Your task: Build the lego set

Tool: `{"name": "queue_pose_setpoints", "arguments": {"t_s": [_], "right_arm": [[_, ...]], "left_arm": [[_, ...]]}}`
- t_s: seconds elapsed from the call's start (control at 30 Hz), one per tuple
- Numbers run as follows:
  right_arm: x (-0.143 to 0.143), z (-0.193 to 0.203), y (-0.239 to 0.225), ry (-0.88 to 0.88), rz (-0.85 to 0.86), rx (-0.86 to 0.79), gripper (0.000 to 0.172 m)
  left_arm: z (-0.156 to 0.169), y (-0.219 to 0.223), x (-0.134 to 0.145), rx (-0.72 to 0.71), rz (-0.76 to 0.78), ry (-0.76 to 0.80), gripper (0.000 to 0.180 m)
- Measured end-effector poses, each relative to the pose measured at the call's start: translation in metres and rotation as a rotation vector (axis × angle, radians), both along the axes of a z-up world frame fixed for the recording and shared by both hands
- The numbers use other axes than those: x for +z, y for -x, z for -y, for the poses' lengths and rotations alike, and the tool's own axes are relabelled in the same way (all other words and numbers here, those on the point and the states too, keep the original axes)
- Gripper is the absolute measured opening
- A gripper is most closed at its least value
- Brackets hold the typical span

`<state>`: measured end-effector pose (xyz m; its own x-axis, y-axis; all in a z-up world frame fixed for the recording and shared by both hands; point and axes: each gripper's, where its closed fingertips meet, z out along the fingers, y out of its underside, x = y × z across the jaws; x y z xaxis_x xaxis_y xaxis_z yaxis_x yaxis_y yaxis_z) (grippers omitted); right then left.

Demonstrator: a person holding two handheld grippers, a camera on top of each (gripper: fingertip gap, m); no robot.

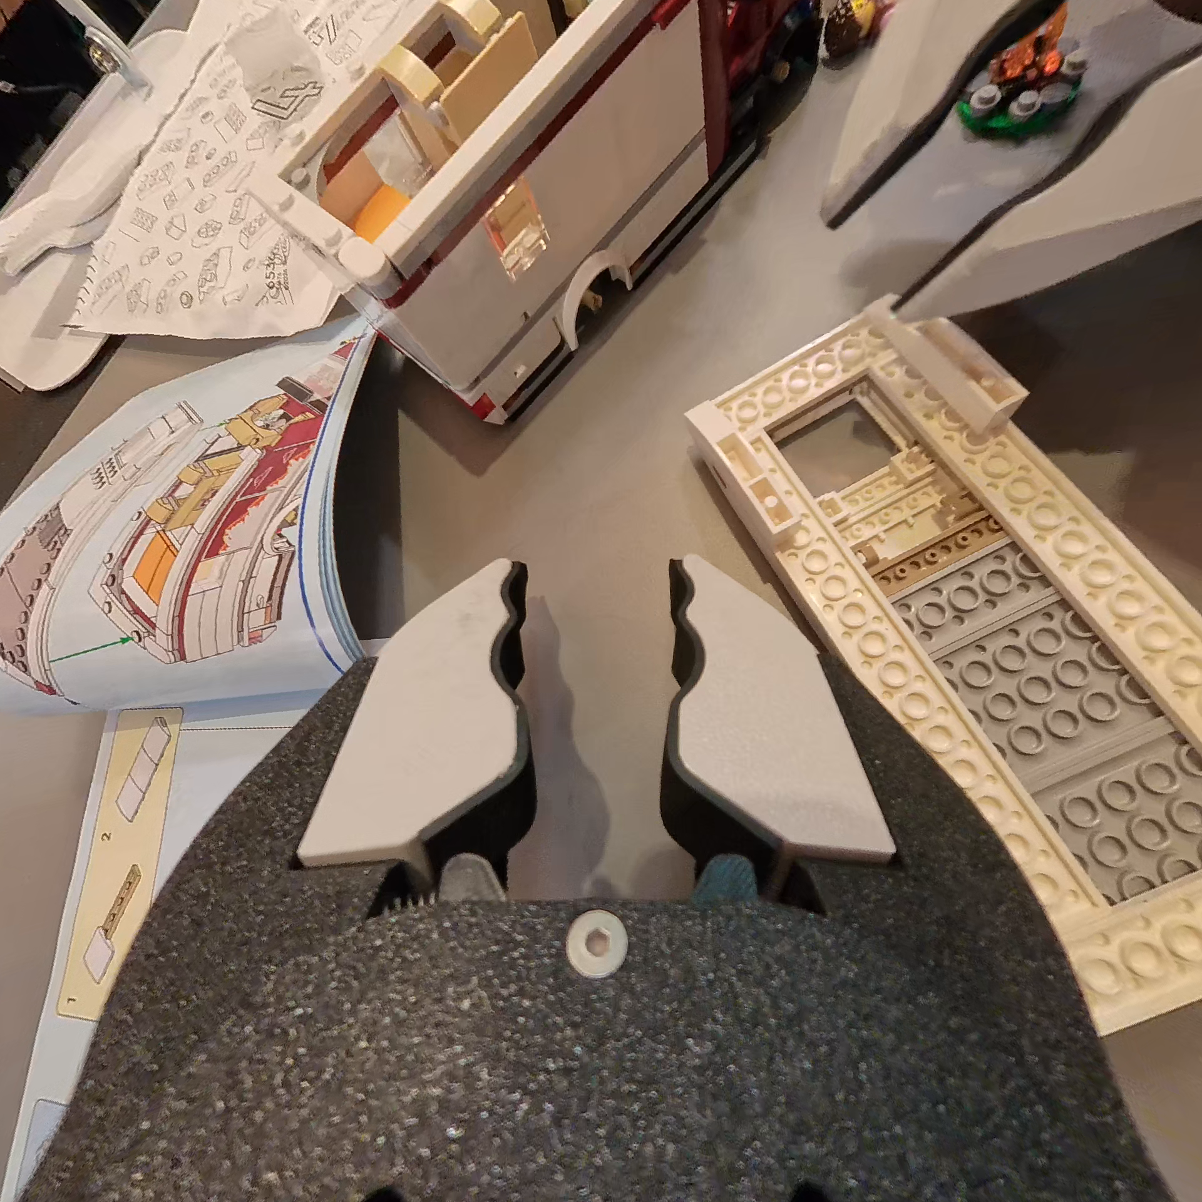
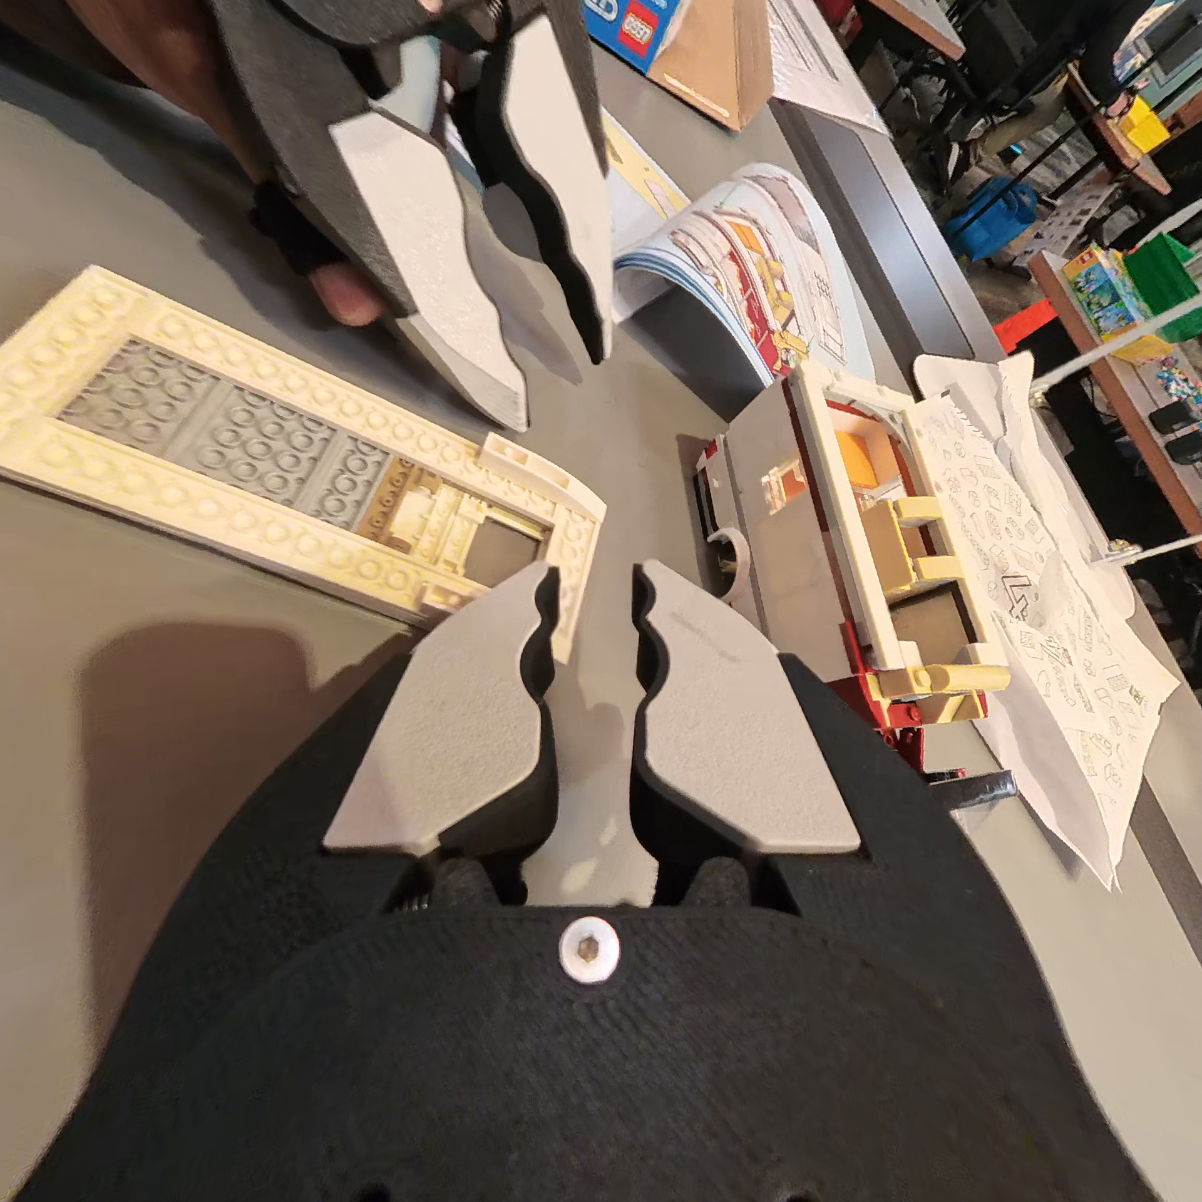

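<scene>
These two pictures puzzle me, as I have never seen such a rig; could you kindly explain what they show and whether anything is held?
There is no robot here: a person holds one pair of tongs in each hand, and a camera on each looks forward along its two fingers. One picture comes from the left tongs, the other from the right tongs. Both pairs stand open above a grey table and hold nothing. On the table lie a cream brick plate with its underside up, a half-built red and white brick van, an open instruction booklet and a crumpled printed paper. In the right view, the left tongs hang near the plate, with a fingertip of the person's hand behind them.
</scene>
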<state>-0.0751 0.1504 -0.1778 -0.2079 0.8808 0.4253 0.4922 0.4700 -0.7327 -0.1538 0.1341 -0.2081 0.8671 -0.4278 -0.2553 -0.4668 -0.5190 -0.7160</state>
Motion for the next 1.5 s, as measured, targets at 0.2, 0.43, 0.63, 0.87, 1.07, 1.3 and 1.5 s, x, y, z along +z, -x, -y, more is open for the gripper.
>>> {"name": "queue_pose_setpoints", "arguments": {"t_s": [0.2,0.43,0.63,0.87,1.07,1.3,1.5], "right_arm": [[0.031,0.027,-0.058,0.071,0.065,0.077,0.021],[0.083,-0.083,-0.211,-0.038,0.365,-0.075,0.017],[0.018,-0.174,-0.273,-0.114,0.715,0.003,0.017],[-0.019,-0.212,-0.286,-0.172,0.901,0.065,0.021],[-0.041,-0.217,-0.290,-0.109,0.970,0.034,0.017],[-0.034,-0.210,-0.292,-0.166,1.004,-0.058,0.008],[0.039,-0.157,-0.262,-0.214,0.788,-0.110,0.008]], "left_arm": [[-0.002,0.005,0.000,0.033,0.006,-0.003,0.043],[-0.003,0.004,0.000,0.027,0.004,-0.003,0.042],[-0.003,0.005,0.001,0.040,-0.003,-0.013,0.042],[-0.003,0.009,0.002,0.065,-0.013,-0.025,0.042],[-0.002,0.008,0.002,0.059,-0.017,-0.027,0.041],[0.001,0.006,0.002,0.046,-0.027,-0.029,0.042],[0.004,0.004,0.001,0.044,-0.025,-0.020,0.042]]}}
